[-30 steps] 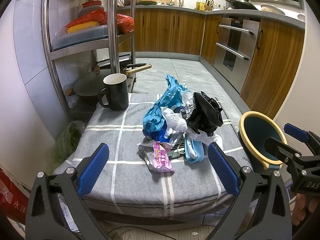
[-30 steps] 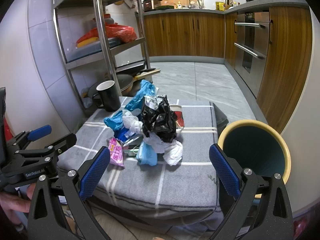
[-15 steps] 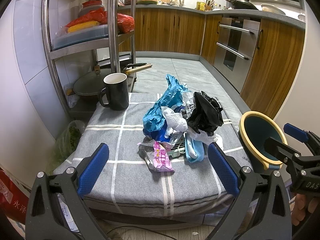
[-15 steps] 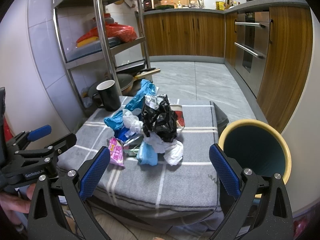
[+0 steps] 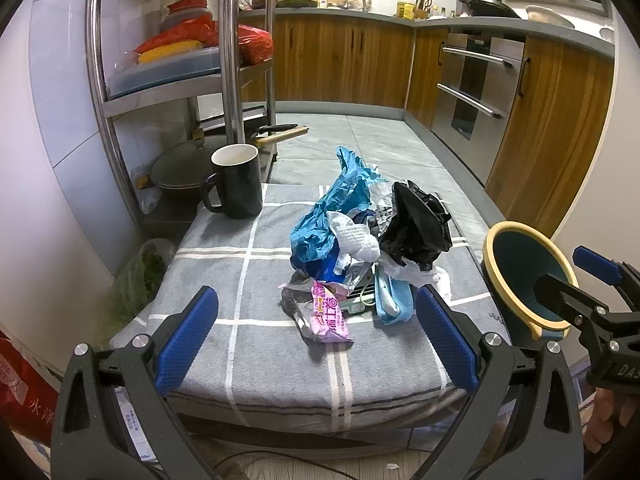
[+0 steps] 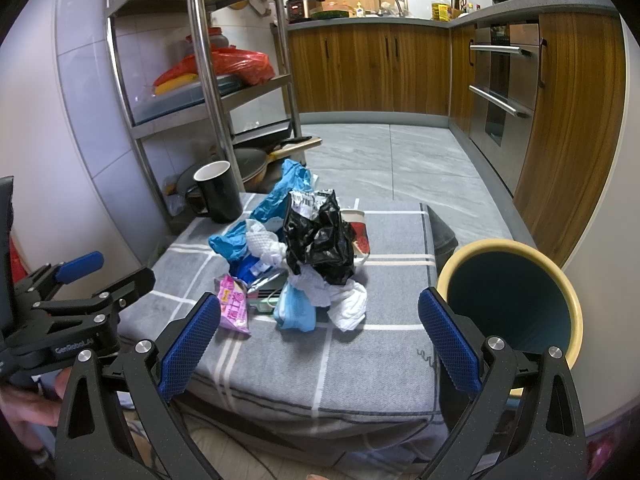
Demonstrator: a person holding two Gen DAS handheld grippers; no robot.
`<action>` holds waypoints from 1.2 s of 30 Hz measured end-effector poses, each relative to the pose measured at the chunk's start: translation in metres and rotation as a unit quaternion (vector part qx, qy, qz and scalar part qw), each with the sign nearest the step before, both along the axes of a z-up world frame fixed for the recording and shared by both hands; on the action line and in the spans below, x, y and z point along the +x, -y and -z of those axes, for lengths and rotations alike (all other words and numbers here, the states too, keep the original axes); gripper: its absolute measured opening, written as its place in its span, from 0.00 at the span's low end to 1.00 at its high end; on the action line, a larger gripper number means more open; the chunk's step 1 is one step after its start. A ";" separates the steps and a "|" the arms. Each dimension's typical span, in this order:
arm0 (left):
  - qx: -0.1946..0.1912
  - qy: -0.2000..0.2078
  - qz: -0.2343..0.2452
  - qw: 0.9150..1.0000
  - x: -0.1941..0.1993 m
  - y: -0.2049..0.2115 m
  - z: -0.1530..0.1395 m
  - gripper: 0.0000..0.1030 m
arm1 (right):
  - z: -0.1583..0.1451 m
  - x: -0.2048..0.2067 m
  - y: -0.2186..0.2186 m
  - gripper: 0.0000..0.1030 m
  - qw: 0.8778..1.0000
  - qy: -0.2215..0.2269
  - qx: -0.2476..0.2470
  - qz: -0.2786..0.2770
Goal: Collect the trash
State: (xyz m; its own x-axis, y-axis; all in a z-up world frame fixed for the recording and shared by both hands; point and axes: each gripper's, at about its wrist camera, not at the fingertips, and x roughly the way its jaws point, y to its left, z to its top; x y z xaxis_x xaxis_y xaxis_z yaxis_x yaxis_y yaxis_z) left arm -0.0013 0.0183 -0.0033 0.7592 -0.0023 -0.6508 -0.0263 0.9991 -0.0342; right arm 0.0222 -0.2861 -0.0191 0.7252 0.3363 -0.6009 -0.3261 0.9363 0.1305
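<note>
A heap of trash [image 5: 360,248] lies in the middle of a grey checked cloth [image 5: 248,280]: a blue plastic bag [image 5: 336,208], a black plastic bag [image 5: 416,220], white crumpled paper [image 5: 356,240] and a pink wrapper [image 5: 328,312] at the front. The heap also shows in the right wrist view [image 6: 304,256]. A teal bin with a yellow rim [image 6: 512,300] stands at the table's right edge. My left gripper [image 5: 316,340] is open and empty, short of the heap. My right gripper [image 6: 320,344] is open and empty, near the table's front edge.
A black mug [image 5: 236,184] stands at the cloth's back left. A steel shelf rack [image 5: 224,80] with pans and bags is behind it. Wooden cabinets [image 5: 552,120] and an oven line the right wall. A green bag [image 5: 140,276] lies on the floor at left.
</note>
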 end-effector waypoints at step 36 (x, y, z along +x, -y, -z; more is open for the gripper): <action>-0.053 -0.089 0.041 0.994 0.125 -0.035 -0.011 0.85 | -0.005 0.098 -0.012 0.93 0.995 -0.077 -0.005 -0.057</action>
